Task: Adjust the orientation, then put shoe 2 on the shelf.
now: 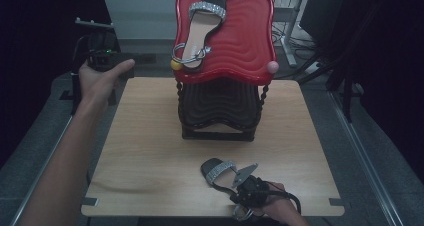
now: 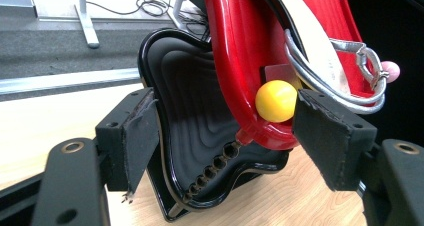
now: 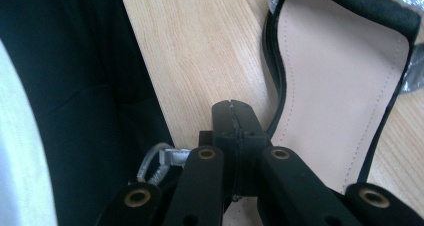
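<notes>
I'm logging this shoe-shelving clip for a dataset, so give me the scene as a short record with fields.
surface: wooden table
rack: two-tier stand, red top tray over black lower tray
stored: sandal on red tray
in hand: second sandal at the table's near edge
right gripper: jaws shut beside second sandal's sole edge; grip unclear
left gripper: jaws open, off table's left side, facing rack

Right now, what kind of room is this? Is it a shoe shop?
Probably not a shop: it looks like a lab or workshop set up for recording. A plain wooden table holds a red and black rack with one sandal on it, and loose cables lie on the floor behind.
</notes>
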